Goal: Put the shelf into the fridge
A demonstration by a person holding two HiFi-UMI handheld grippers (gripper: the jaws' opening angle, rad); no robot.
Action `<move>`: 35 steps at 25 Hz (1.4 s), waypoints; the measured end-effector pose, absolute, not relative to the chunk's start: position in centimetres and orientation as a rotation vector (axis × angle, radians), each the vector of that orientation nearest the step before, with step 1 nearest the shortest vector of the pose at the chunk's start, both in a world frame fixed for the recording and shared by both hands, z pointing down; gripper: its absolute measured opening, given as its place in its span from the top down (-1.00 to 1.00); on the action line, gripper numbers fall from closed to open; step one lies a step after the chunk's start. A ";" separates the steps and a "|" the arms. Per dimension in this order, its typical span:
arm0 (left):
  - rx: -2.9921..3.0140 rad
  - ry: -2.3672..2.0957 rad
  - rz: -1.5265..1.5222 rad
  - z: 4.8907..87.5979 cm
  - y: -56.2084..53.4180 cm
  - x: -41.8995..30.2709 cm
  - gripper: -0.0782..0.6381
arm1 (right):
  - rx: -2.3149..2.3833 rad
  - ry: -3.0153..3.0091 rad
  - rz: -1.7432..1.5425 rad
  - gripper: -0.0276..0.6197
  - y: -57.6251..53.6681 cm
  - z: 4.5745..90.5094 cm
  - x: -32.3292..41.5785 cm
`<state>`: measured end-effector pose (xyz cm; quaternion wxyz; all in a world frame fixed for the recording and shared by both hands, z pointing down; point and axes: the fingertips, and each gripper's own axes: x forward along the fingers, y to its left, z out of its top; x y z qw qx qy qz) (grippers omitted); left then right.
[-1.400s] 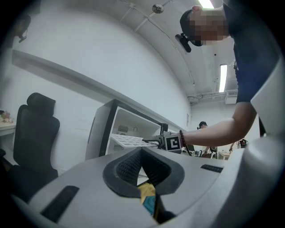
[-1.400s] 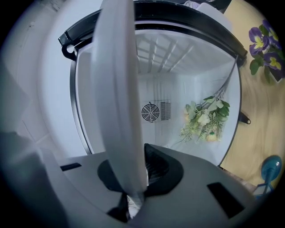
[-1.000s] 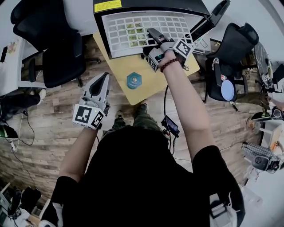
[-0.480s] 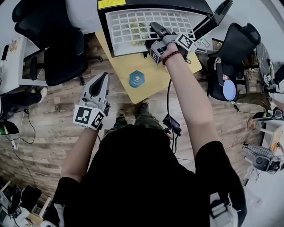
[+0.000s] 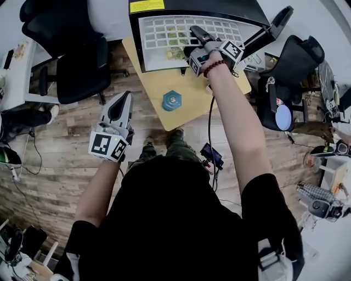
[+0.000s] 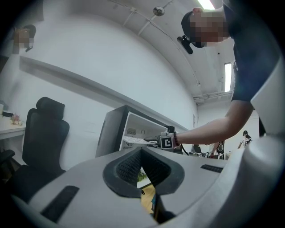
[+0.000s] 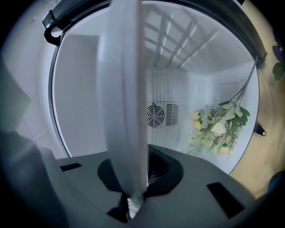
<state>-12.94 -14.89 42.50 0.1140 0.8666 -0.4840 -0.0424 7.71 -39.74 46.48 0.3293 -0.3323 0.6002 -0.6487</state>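
The right gripper (image 5: 197,38) is holding the white wire shelf (image 5: 164,38), its fingers clamped on the near edge. The shelf is lying flat and projecting partly out of the open fridge (image 5: 192,6). Its long axis is running side to side across the opening and its far edge is pointing inward. A bunch of flowers (image 7: 218,127) is lying inside the fridge. The fridge is standing on a yellow desk (image 5: 219,90), beside a blue hexagonal object (image 5: 171,100). The left gripper (image 5: 123,101) is hovering over the floor, well apart from the desk, its fingers together and gripping nothing.
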 end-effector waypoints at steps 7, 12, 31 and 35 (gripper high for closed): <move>2.535 -1.421 -0.120 42.8 -14.7 -12.9 0.73 | -0.885 1.607 -1.670 0.78 -40.9 46.4 7.5; 2.519 -1.439 -0.111 43.1 -14.5 -13.6 0.73 | -0.894 1.611 -1.668 0.78 -41.9 46.4 7.2; 2.508 -1.437 -0.071 43.6 -14.3 -13.5 0.73 | -0.898 1.611 -1.675 0.78 -44.3 46.5 6.7; 2.520 -1.431 -0.070 43.2 -13.9 -13.1 0.73 | -0.895 1.608 -1.679 0.78 -44.4 46.4 6.7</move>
